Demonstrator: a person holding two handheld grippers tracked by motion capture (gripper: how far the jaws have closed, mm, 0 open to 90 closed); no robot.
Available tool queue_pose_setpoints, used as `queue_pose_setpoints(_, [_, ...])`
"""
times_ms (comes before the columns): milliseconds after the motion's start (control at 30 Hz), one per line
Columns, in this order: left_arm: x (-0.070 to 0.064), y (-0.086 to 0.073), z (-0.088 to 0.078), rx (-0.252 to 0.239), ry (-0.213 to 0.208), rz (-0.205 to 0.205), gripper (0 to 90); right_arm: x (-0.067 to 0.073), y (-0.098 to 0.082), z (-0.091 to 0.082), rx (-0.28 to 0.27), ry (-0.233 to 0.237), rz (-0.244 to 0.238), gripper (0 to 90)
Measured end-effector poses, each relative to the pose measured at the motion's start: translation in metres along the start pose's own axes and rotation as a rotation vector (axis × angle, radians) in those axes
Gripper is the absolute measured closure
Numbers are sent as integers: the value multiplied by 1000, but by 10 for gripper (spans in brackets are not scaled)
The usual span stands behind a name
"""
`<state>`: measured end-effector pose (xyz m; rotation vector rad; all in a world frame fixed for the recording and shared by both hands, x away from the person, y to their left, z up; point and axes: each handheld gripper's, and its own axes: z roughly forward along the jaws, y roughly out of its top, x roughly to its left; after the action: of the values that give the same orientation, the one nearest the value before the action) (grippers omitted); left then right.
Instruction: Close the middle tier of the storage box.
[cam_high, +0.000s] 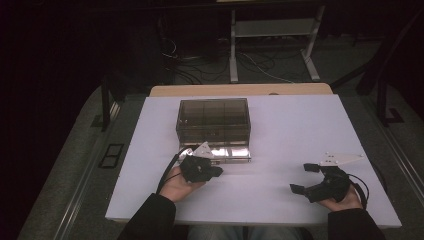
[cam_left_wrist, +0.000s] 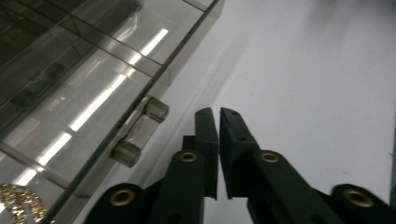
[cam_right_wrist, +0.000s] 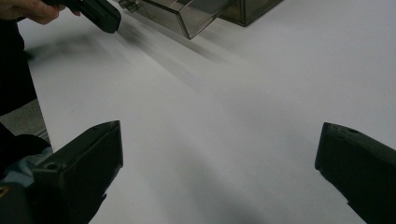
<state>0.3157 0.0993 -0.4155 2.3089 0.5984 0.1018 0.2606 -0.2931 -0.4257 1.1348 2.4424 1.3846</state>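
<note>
1. I have the left tongs (cam_high: 214, 169) pressed together with nothing between them; in the left gripper view the two black tips (cam_left_wrist: 218, 122) stand almost touching over bare white surface (cam_high: 300, 130).
2. The thing I am working on is the smoke-tinted drawer box (cam_high: 213, 120), which sits toward the far edge of the surface, a little left of its middle. Its lowest drawer (cam_high: 227, 153) stands pulled out toward my near edge.
3. That drawer's small clear handle (cam_left_wrist: 140, 132) lies just beside the shut left tongs, to their left in the left gripper view, and apart from them.
4. Something gold and glittery (cam_left_wrist: 21, 204) lies in the drawer's corner; I cannot tell what it is through the tinted plastic.
5. The right tongs (cam_high: 306, 178) are spread wide and empty, resting well apart from the box near the near right corner of the surface.
6. I judge the step in hand to be working the drawer, with the handle not gripped.
7. The next move calls for spreading the left tongs, shifting them sideways onto the handle and closing squarely on it, or else setting the shut tips against the drawer front to push it home.
</note>
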Motion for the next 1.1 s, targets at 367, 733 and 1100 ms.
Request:
queue_pose_setpoints(367, [5, 0, 4, 23, 26, -21, 893, 0, 0, 0, 1, -2, 2, 3])
queue_pose_setpoints(733, [9, -1, 6, 44, 52, -18, 893, 0, 0, 0, 2, -3, 2, 3])
queue_pose_setpoints(1100, [10, -1, 7, 34, 56, -29, 893, 0, 0, 1, 2, -4, 2, 3])
